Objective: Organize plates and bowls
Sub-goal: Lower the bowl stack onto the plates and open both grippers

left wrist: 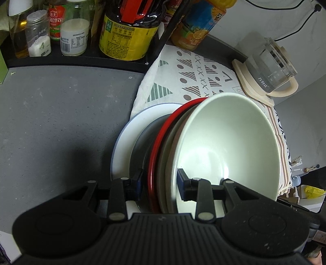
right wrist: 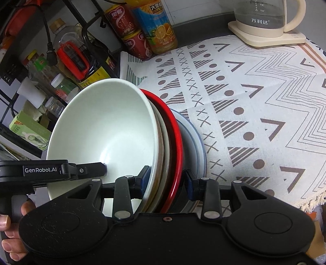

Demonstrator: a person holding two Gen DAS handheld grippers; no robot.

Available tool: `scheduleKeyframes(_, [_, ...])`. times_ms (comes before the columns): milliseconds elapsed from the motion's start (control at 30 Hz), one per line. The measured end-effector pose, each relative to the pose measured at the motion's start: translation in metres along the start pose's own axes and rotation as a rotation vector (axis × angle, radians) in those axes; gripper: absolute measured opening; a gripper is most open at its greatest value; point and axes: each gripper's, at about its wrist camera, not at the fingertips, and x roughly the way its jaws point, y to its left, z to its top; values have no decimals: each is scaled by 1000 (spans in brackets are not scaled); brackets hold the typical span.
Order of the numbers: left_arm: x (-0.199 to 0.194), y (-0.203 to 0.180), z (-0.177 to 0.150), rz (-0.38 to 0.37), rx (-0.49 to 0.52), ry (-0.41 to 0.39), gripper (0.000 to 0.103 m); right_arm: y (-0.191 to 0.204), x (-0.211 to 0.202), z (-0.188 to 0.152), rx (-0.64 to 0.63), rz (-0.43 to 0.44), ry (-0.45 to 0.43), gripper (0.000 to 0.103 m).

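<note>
Nested stack of dishes is tilted up on edge, held between both grippers over the counter. Top of the stack is the white bowl (left wrist: 226, 146), w/ a beige dish and the red plate (left wrist: 161, 146) behind it, then a dark grey plate (left wrist: 140, 146) and the blue-rimmed white plate (left wrist: 124, 142) at the back.

Left gripper (left wrist: 159, 183): fingers part-way apart, clamped across the stack rim, one pad inside the white bowl, the other on the grey plate side.

Right gripper (right wrist: 168, 181): same kind of grip on the near edge, one pad against the bowl's inner wall, the other behind the red plate; fingers pressed on the stack.

Patterned cloth (right wrist: 254, 106) lies right of the stack, w/ the glass kettle (right wrist: 262, 18) on its far edge. Sauce bottles (left wrist: 130, 28) stand on the far rack; grey countertop (left wrist: 61, 122) to the left.
</note>
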Motion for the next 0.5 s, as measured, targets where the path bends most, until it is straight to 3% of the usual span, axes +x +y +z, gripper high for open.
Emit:
scheduleKeyframes(167, [2, -3, 2, 10, 10, 1, 32, 0, 2, 1, 1, -7, 5, 37])
scheduleKeyframes(300, [1, -9, 3, 39, 31, -8, 32, 0, -1, 2, 11, 10, -26, 47])
scheduleKeyframes(433, [-10, -17, 6, 58, 70, -46, 38, 5, -12, 6, -18, -1, -59, 50])
scheduleKeyframes(500, [-15, -20, 7, 50, 81, -63, 43, 6, -16, 6, -14, -11, -77, 58])
